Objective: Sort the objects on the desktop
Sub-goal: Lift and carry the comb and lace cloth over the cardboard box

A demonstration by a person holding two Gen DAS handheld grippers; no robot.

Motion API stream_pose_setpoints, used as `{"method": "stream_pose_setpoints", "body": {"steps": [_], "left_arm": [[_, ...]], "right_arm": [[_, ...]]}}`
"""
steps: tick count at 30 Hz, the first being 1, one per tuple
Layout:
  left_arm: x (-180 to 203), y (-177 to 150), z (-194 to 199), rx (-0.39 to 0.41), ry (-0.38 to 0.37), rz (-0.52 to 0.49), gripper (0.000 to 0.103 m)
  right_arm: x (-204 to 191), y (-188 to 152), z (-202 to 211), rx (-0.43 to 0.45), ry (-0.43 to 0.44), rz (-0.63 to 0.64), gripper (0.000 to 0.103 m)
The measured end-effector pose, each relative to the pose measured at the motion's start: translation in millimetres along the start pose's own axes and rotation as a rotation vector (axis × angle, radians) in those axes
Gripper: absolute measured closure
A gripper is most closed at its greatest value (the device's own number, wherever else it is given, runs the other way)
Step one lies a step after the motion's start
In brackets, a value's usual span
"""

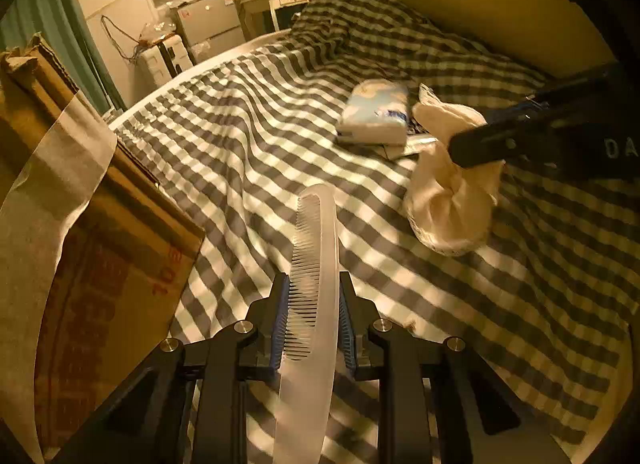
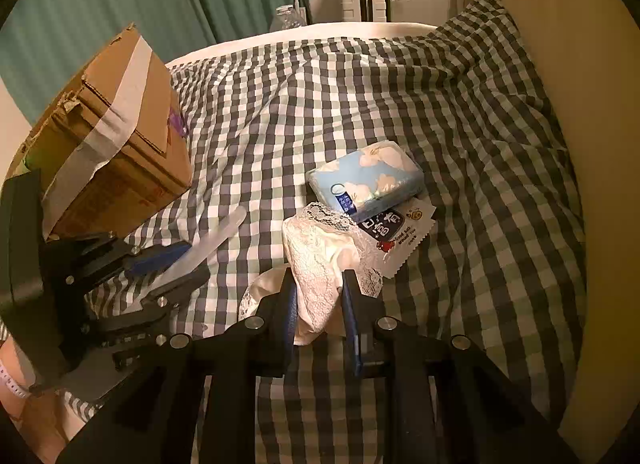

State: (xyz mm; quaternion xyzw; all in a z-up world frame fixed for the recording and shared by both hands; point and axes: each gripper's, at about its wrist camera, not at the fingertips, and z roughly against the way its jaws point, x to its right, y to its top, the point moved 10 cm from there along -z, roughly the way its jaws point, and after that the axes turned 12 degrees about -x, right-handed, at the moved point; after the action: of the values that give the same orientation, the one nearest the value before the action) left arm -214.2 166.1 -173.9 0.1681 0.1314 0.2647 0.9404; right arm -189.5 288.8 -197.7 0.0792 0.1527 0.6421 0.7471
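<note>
Comb (image 1: pixel 316 264) and lace cloth (image 2: pixel 320 264) gripped; cardboard box (image 2: pixel 116 143) beside.

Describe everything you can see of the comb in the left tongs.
The translucent white plastic comb is long, slightly curved, with a plain spine and one row of fine teeth along its left edge in the left wrist view. The left tongs are shut on its middle, blue pads pressing both sides. Both ends stick out, the far one over the checked bedcover, near the taped cardboard box. Nothing else visibly touches it.
</note>
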Motion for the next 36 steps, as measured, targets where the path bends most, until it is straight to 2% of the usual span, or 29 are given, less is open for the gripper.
{"method": "stream_pose_setpoints", "body": {"steps": [2, 5, 10, 15, 18, 29, 36], "left_arm": [[0, -5, 3, -0.013, -0.003, 0.016, 0.08], [-1, -15, 10, -0.013, -0.028, 0.084, 0.081], [-3, -38, 18, -0.027, -0.026, 0.184, 0.081], [-7, -52, 34, 0.003, -0.083, 0.349, 0.081], [-6, -57, 46, 0.039, -0.096, 0.408, 0.081], [2, -73, 83, 0.097, -0.153, 0.494, 0.081], [-12, -98, 125, 0.145, -0.142, 0.549, 0.081]], "right_arm": [[0, -1, 1, 0.004, -0.003, 0.002, 0.083], [-2, -2, 2, 0.009, -0.008, 0.008, 0.083], [-5, -2, 3, 0.016, -0.008, 0.014, 0.083], [-16, -3, 8, 0.037, -0.001, 0.05, 0.083], [-27, -5, 11, 0.049, -0.002, 0.088, 0.083], [-65, -30, 44, 0.095, 0.007, 0.157, 0.084], [-91, -41, 83, 0.143, -0.004, 0.204, 0.084]]}}
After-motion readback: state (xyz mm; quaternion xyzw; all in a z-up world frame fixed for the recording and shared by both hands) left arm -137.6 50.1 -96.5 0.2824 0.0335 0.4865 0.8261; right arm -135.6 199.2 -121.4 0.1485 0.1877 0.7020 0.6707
